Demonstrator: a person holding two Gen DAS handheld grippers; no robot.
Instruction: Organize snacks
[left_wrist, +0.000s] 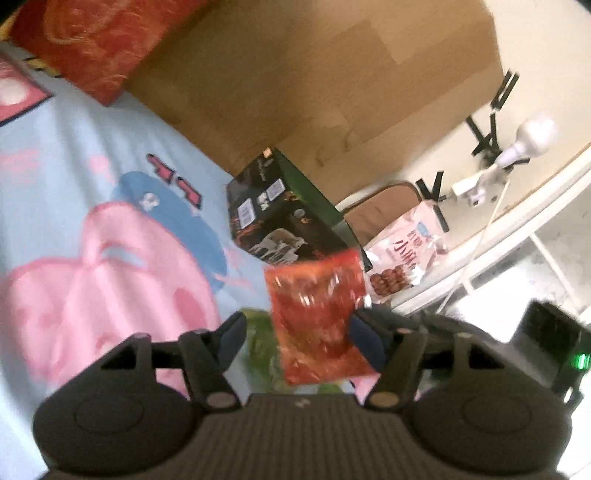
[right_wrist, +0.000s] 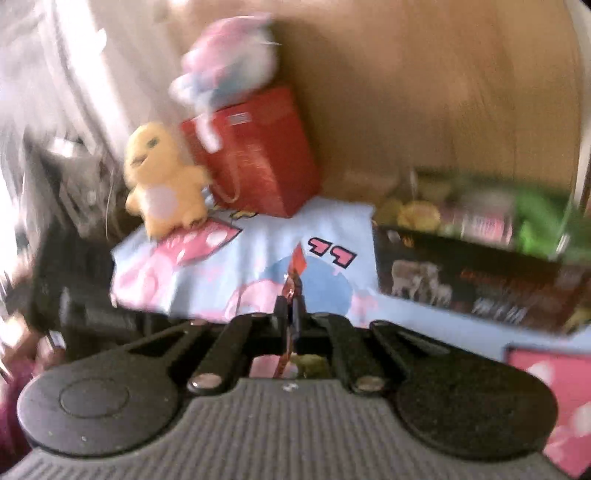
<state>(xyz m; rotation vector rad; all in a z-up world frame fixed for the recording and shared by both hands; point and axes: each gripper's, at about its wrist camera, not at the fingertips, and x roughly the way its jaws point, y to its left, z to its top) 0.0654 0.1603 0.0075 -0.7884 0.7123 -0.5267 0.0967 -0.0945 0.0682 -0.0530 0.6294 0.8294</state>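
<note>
The right gripper (right_wrist: 291, 295) is pinching a thin red snack packet (right_wrist: 290, 288) edge-on, its jaws squeezed almost together on the foil, so the packet is hanging upright above the pale blue cartoon blanket (right_wrist: 236, 273). Holding it by the edge is probably keeping the face free for sliding it in among the others.

In the left wrist view the left gripper (left_wrist: 299, 332) is standing wide open with the same red snack packet (left_wrist: 317, 317) showing between its fingers; nothing suggests it is gripping, and it looks ready to steady or receive.

The black snack box (right_wrist: 480, 280) is sitting just to the right on the blanket against the wooden headboard (left_wrist: 314, 74), already filled with yellow and green packs, so it looks like the packet's destination. A pink snack bag (left_wrist: 402, 254) is lying beyond the box, apparently still unsorted. A yellow plush chick (right_wrist: 162, 184) is leaning against a red gift bag (right_wrist: 258, 155).
</note>
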